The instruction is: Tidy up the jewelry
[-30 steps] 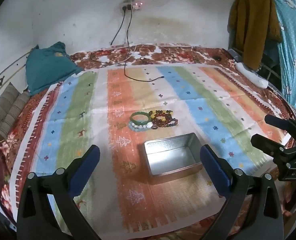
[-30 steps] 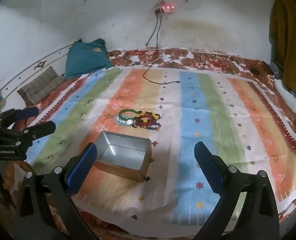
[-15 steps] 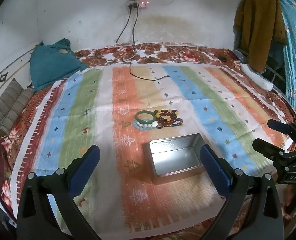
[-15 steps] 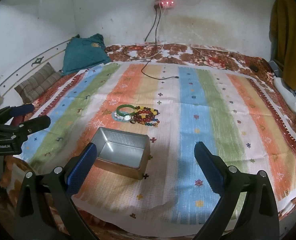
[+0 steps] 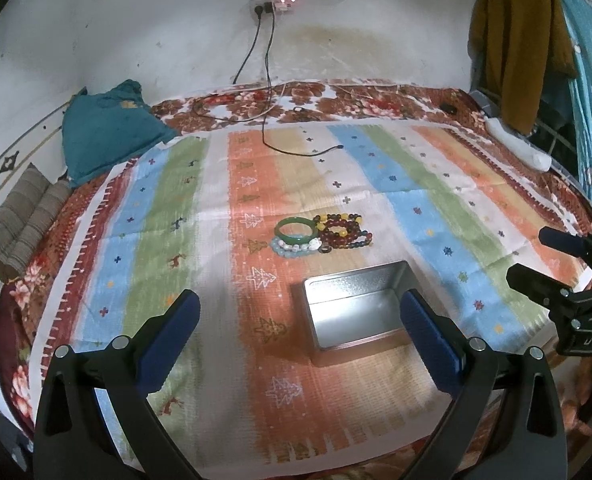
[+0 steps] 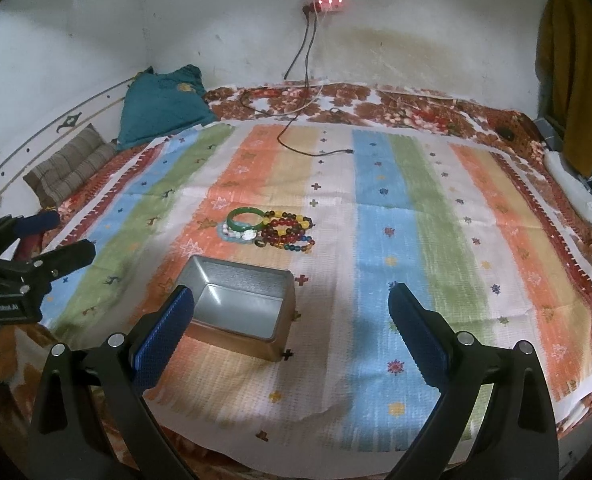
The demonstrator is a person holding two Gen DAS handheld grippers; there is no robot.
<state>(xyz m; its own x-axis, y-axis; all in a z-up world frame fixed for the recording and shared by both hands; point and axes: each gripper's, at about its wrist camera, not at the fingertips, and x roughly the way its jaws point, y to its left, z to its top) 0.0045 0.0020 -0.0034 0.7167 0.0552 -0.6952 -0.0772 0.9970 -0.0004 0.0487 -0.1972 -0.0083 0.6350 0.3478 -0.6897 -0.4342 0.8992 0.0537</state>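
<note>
- Left gripper [image 5: 296, 334] held above the striped cloth [image 5: 415, 208], jaws spread wide, gripping nothing.
- Right gripper [image 6: 292, 330] same: wide open, nothing between its blue pads [image 6: 164, 334].
- Open metal tin [image 5: 355, 312] on the orange stripe, nothing visible inside.
- Green bangle [image 5: 296, 229] and beaded bracelets [image 5: 343, 230] bunched together on the cloth just beyond the tin, not touching it.
- Teal cushion [image 6: 162, 106] by the far wall.

Premises are a lived-in home bedroom: ahead of the fingers a bed carries a striped cloth [image 5: 435, 184] over a floral sheet [image 5: 335, 96], a teal pillow [image 5: 108, 128] far left, garments [image 5: 511, 40] hanging far right, charger cables [image 6: 307, 60] on a stained wall [image 6: 415, 40] beyond.
</note>
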